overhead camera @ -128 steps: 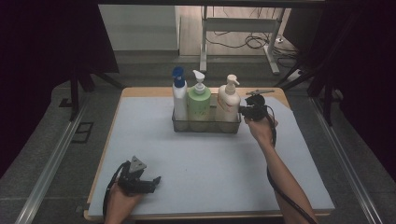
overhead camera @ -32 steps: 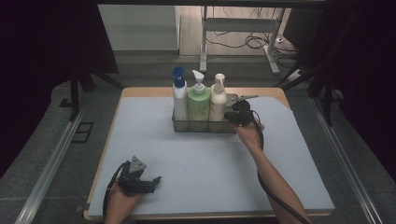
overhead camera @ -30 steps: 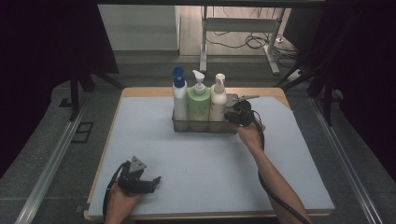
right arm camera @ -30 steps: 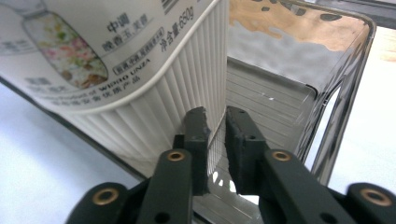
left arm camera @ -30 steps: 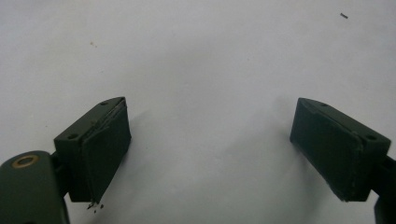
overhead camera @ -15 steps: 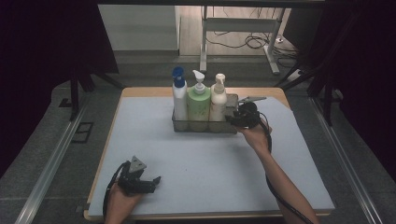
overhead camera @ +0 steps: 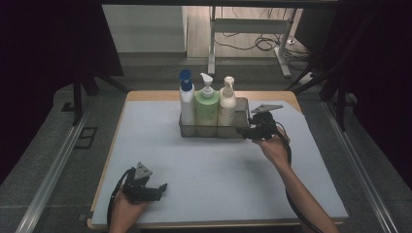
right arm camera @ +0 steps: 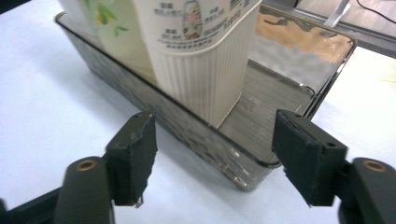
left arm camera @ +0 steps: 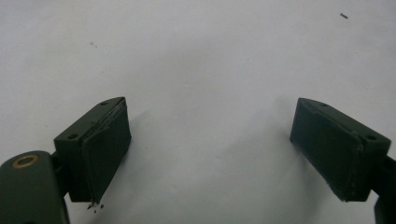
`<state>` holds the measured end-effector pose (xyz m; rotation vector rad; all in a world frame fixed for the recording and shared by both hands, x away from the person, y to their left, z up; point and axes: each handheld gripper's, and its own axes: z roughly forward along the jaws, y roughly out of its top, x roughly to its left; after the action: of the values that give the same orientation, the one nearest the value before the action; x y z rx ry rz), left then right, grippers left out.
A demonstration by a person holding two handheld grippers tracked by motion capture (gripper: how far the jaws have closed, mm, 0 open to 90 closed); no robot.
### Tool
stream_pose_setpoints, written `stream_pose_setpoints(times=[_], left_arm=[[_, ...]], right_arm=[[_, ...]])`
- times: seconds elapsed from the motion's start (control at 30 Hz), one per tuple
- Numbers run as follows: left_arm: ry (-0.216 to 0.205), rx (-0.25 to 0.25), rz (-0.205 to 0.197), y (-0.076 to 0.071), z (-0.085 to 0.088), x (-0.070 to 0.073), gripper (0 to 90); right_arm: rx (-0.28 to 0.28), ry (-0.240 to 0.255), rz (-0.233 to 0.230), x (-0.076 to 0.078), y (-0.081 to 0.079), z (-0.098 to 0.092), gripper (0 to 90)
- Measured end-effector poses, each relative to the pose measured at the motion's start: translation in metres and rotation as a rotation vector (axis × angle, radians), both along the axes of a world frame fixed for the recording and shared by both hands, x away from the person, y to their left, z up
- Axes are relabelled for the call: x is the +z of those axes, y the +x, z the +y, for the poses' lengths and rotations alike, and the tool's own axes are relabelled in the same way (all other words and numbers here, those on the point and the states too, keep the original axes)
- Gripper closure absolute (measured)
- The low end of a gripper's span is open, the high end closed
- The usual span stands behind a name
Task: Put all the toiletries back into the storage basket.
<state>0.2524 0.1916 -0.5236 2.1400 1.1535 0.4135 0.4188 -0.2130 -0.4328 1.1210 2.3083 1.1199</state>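
A dark see-through tray stands at the back middle of the white mat. In it stand a blue-capped white bottle, a green pump bottle and a cream pump bottle in a row. My right gripper hovers at the tray's right front corner, and its jaws have just been opening. In the right gripper view the right gripper is open. Past its jaws are the tray's corner and the cream bottle, and no pad touches them. My left gripper rests near the front left, open over bare mat.
The tray's right end holds nothing. The mat covers a wooden table with edges all round. Beyond the far edge are a metal desk frame and cables on the floor. Dark curtains flank both sides.
The cream bottle, held right of the tray several seconds ago, now stands in it beside the green one. My right gripper has let go and drawn back to the right. The left hand kept still.
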Motion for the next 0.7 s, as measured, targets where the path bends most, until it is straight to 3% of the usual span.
stream_pose_setpoints(times=[0.23, 0.7], left_arm=[[0.0, 0.0, 0.0, 0.0, 0.0, 0.0, 12.2], [0.0, 0.0, 0.0, 0.0, 0.0, 0.0, 12.2]], right_arm=[[0.045, -0.013, -0.007, 0.001, -0.014, -0.003, 14.5], [0.094, -0.044, -0.019, 0.001, -0.045, -0.02, 0.2]])
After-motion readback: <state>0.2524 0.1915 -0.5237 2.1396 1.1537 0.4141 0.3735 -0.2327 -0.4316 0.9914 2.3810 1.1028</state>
